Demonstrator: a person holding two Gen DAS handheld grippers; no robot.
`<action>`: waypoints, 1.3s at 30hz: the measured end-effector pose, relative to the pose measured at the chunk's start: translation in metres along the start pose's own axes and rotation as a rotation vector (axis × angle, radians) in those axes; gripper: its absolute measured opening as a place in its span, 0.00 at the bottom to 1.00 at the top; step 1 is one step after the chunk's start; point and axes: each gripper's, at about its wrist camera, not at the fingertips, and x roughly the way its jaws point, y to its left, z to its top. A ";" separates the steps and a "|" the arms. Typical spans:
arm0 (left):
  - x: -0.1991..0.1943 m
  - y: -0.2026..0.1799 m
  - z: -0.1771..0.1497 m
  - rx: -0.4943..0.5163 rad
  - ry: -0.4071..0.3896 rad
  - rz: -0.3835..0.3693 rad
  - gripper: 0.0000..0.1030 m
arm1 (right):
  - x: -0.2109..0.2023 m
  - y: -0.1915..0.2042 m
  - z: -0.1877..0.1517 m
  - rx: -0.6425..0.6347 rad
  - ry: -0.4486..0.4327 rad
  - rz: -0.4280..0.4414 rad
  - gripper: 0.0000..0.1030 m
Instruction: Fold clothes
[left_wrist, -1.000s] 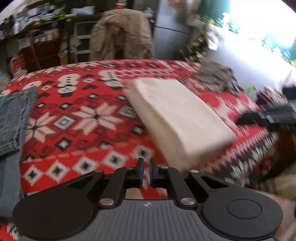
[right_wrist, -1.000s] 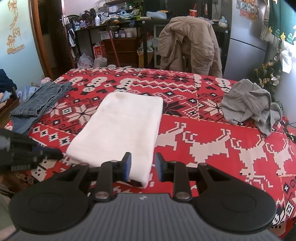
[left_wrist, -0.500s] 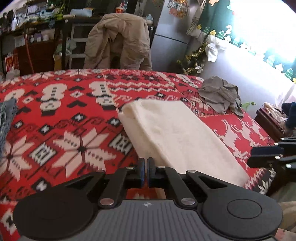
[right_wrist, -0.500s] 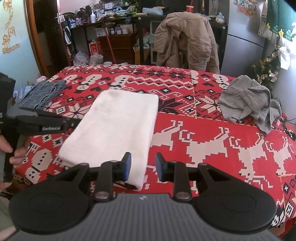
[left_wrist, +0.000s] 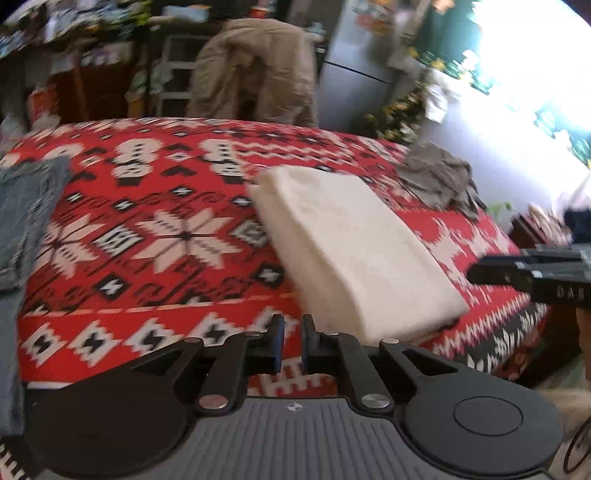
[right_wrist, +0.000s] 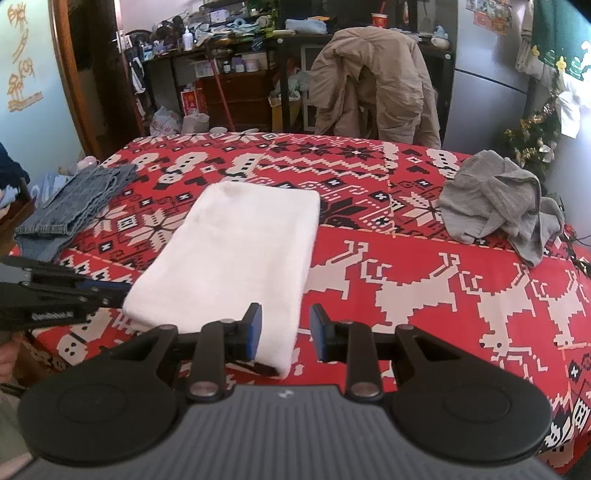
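Note:
A folded white towel (left_wrist: 351, 251) (right_wrist: 240, 251) lies lengthwise in the middle of the red patterned bed cover (right_wrist: 406, 280). Folded blue jeans (right_wrist: 74, 199) (left_wrist: 22, 206) rest at the left edge. A crumpled grey garment (right_wrist: 495, 199) (left_wrist: 439, 177) sits at the far right. My left gripper (left_wrist: 293, 343) hovers off the bed's near edge, left of the towel's near end, its pads a narrow gap apart with nothing between them. My right gripper (right_wrist: 286, 332) is open just before the towel's near right corner, holding nothing. Each gripper shows at the edge of the other's view.
A chair draped with a beige jacket (right_wrist: 373, 85) stands behind the bed. Cluttered shelves (right_wrist: 229, 62) line the back wall and a grey fridge (right_wrist: 487, 103) stands at the right. A hand (right_wrist: 7, 354) shows at the lower left edge.
My left gripper has pulled back from the towel and its pads have parted slightly. The right gripper has barely moved and stays open.

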 end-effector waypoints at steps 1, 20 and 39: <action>-0.002 0.006 0.003 -0.041 -0.004 -0.009 0.20 | 0.000 -0.002 0.001 0.009 -0.001 0.001 0.31; 0.068 0.021 0.058 -0.316 0.086 -0.130 0.52 | 0.065 -0.041 0.038 0.284 0.059 0.081 0.32; 0.030 0.041 0.058 -0.399 -0.013 -0.173 0.26 | 0.089 -0.043 0.052 0.389 0.073 0.144 0.14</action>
